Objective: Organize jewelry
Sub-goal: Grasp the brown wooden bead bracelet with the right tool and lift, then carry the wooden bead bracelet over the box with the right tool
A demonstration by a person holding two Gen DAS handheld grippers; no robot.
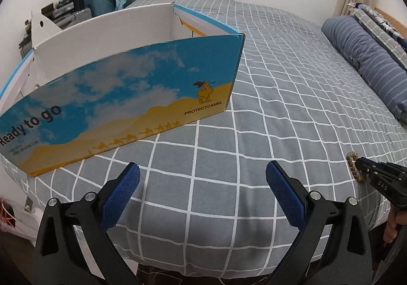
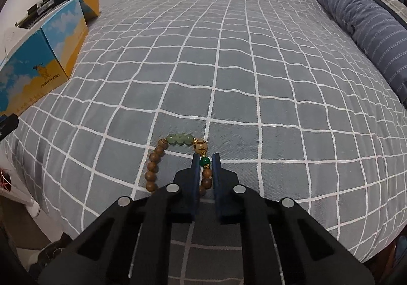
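Observation:
A beaded bracelet (image 2: 155, 165) of brown wooden beads, three pale green beads and one dark green bead lies on the grey checked bedspread (image 2: 229, 68). My right gripper (image 2: 205, 157) is shut on the bracelet's right side, its blue pads pressing the beads by the dark green one. In the left wrist view the bracelet (image 1: 352, 162) shows at the far right, at the tip of the right gripper (image 1: 360, 164). My left gripper (image 1: 203, 173) hovers open over the bedspread with nothing between its blue pads. An open blue and yellow cardboard box (image 1: 127, 86) stands ahead of it to the left.
A rolled striped blue quilt (image 2: 368, 30) lies along the bed's right side. Luggage and clutter (image 1: 96, 0) stand behind the box by the wall. The bed's near edge (image 1: 203, 264) drops off just below the grippers. The box (image 2: 43, 63) sits at the bed's left side.

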